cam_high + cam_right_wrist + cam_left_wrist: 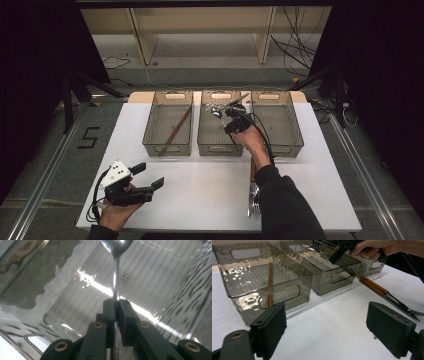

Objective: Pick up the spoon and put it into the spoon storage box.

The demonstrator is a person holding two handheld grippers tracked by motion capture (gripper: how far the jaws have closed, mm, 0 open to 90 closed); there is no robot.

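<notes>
While clamped tight in the right claw [115, 305], spoon [116, 255] juts ahead, over middle bin [209, 142].

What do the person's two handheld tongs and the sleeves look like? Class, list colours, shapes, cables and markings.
Both tongs are black. The left tongs carry a grey three-cornered plate dotted with dark holes, and a black cable loops beside them. Their jaws end in flat, squarish black pads. The right tongs trail black cables; brass-coloured rivets mark their arms. The right sleeve is dark.
</notes>
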